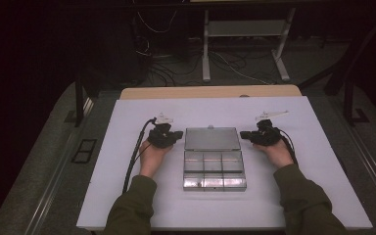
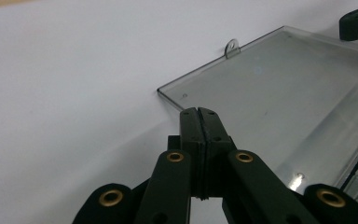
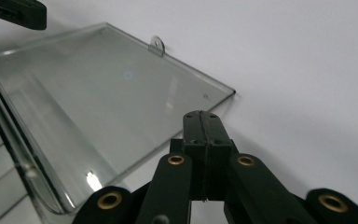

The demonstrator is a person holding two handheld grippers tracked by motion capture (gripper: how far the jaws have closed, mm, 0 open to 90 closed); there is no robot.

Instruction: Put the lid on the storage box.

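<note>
- A dim room with cables on the floor and a metal frame at the top of the high view lies behind a white counter that takes up the middle and lower frame.
- At the centre of that view sits a clear plastic organizer box with small compartments, its lid folded open and lying flat just above it.
- The left tongs sit just left of the lid, the right tongs just right of it, each held in a hand coming up from the bottom edge.
- The left gripper view adds detail the high view lacks: black jaws pressed together with nothing between them, tips at the lid's near corner (contact cannot be told), and a small latch tab on the lid's far edge.
- The right gripper view mirrors it: jaws closed and empty beside the lid's other corner, the other tongs showing in the upper left.
</note>
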